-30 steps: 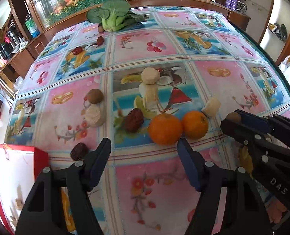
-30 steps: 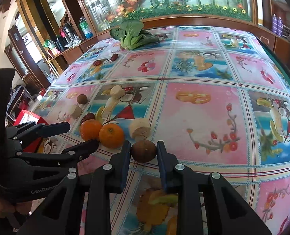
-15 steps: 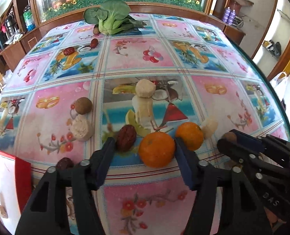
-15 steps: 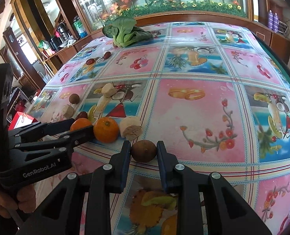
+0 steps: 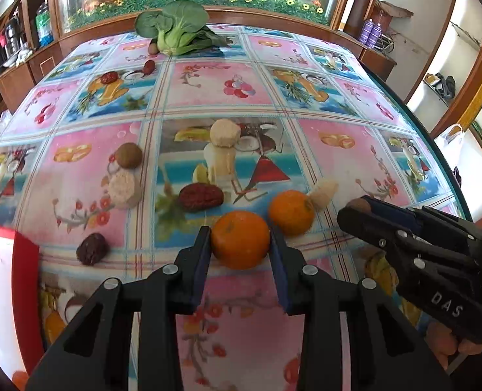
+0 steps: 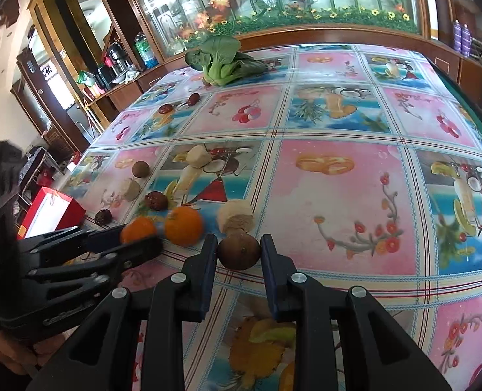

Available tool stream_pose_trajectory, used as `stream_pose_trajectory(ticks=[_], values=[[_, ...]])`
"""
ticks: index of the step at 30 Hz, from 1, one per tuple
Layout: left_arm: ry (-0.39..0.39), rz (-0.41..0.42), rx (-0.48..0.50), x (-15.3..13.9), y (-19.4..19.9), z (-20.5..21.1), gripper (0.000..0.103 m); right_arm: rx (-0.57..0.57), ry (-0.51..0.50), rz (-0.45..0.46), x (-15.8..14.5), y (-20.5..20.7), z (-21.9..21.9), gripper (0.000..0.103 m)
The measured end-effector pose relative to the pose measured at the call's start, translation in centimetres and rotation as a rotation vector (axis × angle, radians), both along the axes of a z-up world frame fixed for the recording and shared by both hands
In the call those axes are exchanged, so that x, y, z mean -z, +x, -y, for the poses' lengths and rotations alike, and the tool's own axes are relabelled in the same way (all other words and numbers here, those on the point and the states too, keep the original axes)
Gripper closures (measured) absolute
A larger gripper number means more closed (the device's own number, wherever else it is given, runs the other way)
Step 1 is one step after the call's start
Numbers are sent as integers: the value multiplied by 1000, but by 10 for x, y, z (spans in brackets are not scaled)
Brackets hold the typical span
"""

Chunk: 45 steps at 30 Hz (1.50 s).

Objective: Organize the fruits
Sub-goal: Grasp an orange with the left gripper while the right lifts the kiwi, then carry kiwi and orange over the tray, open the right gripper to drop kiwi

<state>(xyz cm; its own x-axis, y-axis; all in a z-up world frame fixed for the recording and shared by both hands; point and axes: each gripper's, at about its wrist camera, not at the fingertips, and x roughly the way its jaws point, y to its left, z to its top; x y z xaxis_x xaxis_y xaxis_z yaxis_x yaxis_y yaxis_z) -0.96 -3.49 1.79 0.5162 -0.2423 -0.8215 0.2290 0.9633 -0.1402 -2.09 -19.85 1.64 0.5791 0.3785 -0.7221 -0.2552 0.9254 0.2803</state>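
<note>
Oranges (image 5: 240, 239) are being gathered near the table (image 5: 345, 130) edge, the left gripper (image 5: 239, 251) closing around one while the right gripper (image 6: 239, 254) is clamping a brown fruit (image 6: 238, 251), lifting likely coming next.

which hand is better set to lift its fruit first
Right. The right claw is already clamped on the brown fruit, pads touching both sides. The left claw is closing around the near orange, so its grip looks less settled.
</note>
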Motion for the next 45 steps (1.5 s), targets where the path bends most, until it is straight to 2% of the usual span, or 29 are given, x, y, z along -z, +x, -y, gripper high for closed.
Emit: stream_pose_trajectory(ticks=[7, 12, 15, 20, 23, 32, 45], values=[[12, 34, -39, -13, -29, -13, 66, -21, 4, 21, -1, -4, -4, 77], [23, 78, -55, -27, -51, -23, 66, -38, 70, 54, -11, -19, -16, 77], [25, 84, -66, -30, -63, -32, 66, -76, 84, 107, -21, -33, -38, 77], [22, 94, -91, -36, -85, -57, 66, -145, 137, 123, -25, -48, -83, 77], [17, 104, -126, -40, -100, -78, 66, -176, 110, 166, -26, -59, -109, 78], [18, 152, -231, -53, -131, -140, 66, -287, 110, 144, -24, -77, -172, 77], [27, 135, -403, -38, -164, -216, 66, -412, 59, 155, -32, -91, -235, 77]])
